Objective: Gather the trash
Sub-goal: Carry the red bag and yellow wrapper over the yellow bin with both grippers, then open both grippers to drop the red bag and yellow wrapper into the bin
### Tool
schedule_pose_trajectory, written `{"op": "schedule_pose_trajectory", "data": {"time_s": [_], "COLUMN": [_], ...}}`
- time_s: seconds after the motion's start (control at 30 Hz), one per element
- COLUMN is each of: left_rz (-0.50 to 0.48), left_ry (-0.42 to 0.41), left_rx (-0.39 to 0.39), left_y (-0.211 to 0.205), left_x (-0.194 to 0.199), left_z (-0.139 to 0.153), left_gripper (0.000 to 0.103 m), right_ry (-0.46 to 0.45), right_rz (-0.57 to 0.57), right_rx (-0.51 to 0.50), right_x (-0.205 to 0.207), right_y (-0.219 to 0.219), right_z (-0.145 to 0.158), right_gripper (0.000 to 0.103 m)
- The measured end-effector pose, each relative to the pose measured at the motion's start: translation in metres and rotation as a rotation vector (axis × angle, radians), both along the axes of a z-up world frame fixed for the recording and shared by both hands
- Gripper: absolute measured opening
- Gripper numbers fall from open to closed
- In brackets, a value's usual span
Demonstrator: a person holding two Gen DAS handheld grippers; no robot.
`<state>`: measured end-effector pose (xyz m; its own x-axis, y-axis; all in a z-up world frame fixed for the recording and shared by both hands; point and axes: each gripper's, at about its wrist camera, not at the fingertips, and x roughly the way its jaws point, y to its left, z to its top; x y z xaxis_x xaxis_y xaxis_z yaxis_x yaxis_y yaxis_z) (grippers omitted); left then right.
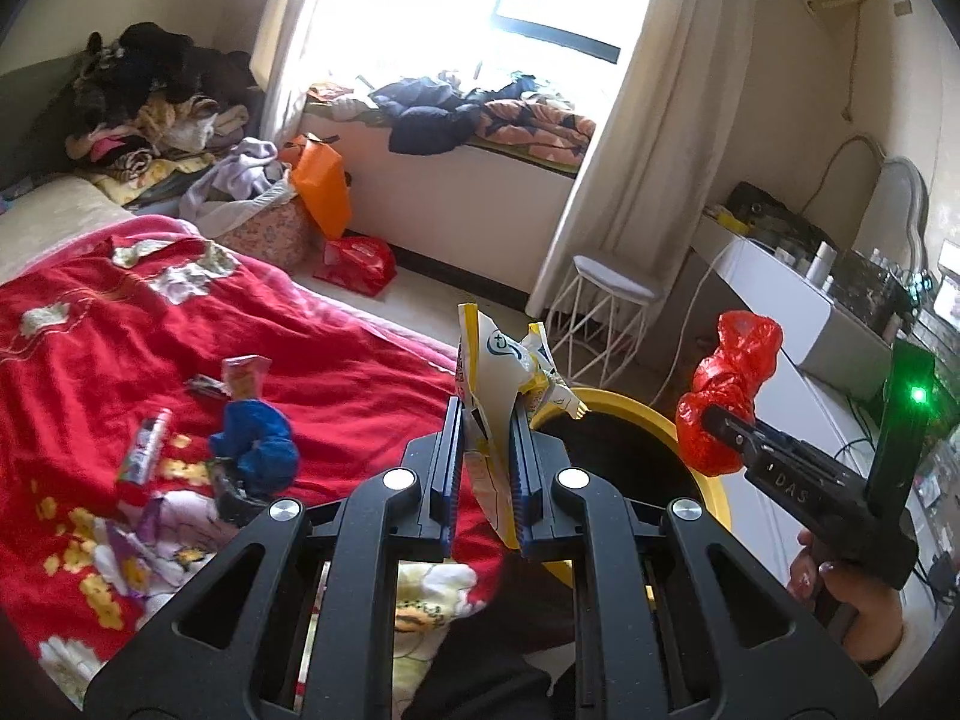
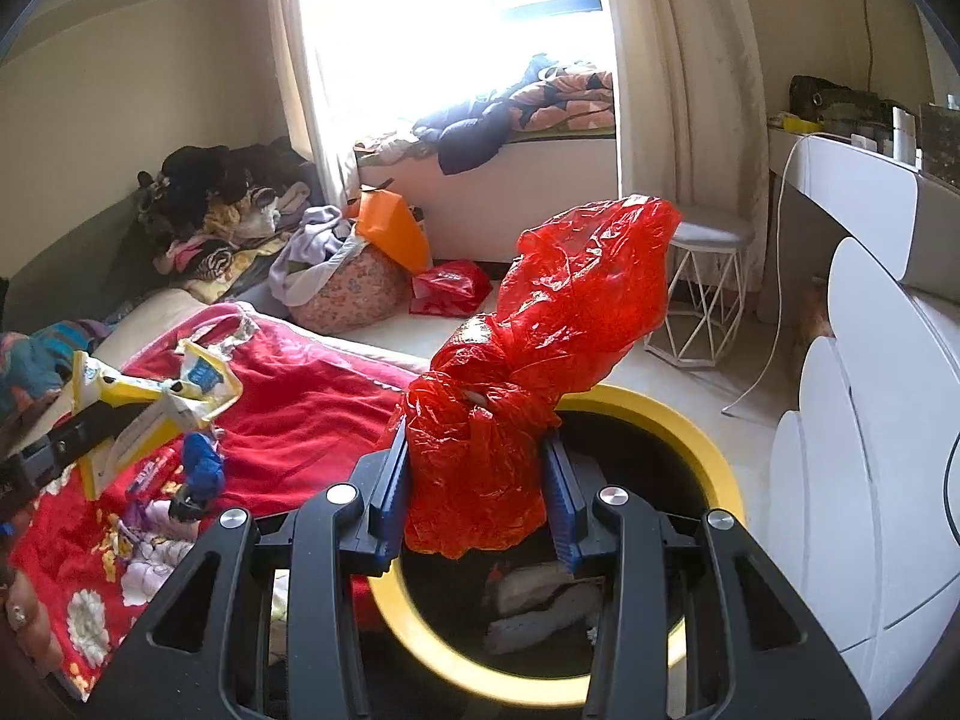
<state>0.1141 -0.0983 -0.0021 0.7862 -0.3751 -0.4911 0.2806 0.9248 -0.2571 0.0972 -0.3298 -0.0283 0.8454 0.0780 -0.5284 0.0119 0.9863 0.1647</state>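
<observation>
My left gripper (image 1: 487, 420) is shut on a yellow and white snack wrapper (image 1: 501, 366), held beside the yellow-rimmed bin (image 1: 714, 483). My right gripper (image 2: 477, 462) is shut on a crumpled red plastic bag (image 2: 558, 312), held over the bin (image 2: 714, 456), which has pale trash inside. The right gripper and red bag (image 1: 729, 396) also show at right in the left wrist view. The wrapper (image 2: 162, 396) shows at left in the right wrist view. A blue crumpled piece (image 1: 258, 438), a small pink packet (image 1: 246, 375) and a tube-like wrapper (image 1: 144, 450) lie on the red blanket (image 1: 330, 360).
A white wire stool (image 1: 606, 312) stands by the curtain. A white dresser (image 2: 870, 480) is at right. An orange bag (image 1: 321, 186), a red bag (image 1: 357, 264) and a floral laundry bag (image 2: 348, 288) sit on the floor by the window bench. Clothes are piled on the bed's far end.
</observation>
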Motion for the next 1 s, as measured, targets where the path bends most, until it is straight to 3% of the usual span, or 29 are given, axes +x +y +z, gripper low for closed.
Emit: {"op": "schedule_pose_trajectory", "data": {"time_s": [0.67,1.0], "left_rz": [-0.125,-0.163], "left_ry": [0.069,0.124], "left_rx": [0.070,0.094], "left_y": [-0.072,-0.097], "left_x": [0.018,0.037], "left_z": [-0.038,-0.060], "left_gripper": [0.010,0.010], "right_ry": [0.061,0.102], "right_rz": [-0.056,-0.017], "right_rx": [-0.007,-0.025], "right_x": [-0.003,0.001], "right_y": [-0.059,-0.070], "right_z": [-0.026,-0.042], "right_gripper": [0.037,0.037]}}
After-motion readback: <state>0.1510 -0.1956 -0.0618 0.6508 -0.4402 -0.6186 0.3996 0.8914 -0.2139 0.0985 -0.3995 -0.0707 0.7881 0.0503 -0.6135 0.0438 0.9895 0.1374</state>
